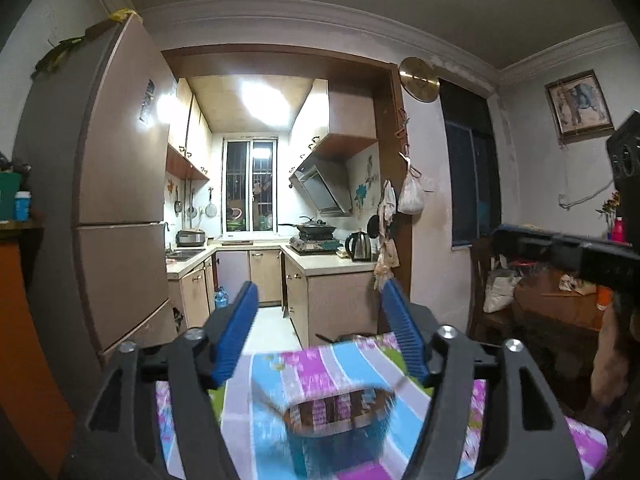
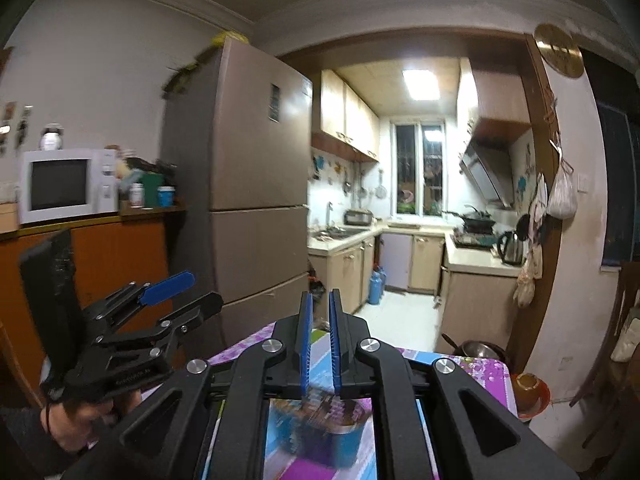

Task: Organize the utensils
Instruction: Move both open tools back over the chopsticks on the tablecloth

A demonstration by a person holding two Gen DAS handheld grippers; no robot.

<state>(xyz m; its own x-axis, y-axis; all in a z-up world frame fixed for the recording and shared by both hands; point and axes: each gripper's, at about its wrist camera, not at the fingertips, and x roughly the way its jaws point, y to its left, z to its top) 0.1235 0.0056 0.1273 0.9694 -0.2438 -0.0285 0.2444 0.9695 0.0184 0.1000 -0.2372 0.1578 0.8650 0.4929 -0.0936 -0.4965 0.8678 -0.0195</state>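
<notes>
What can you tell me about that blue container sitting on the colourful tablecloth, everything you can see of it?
The blue round container looks like a plastic tub or basket with an open top, blurred in both views. It stands upright on the striped pink, blue and white floral tablecloth. The rim is darker, and the inside looks brownish with a pale striped pattern; the contents cannot be made out. It sits just below and ahead of both claws, and nothing appears to touch it except the cloth beneath.

Table (image 1: 256, 376) covered by striped, flowered cloth in pink, blue, white. On it, one blue container (image 1: 340, 428) with dark interior, blurred; contents unclear. Standing near cloth's middle.
</notes>
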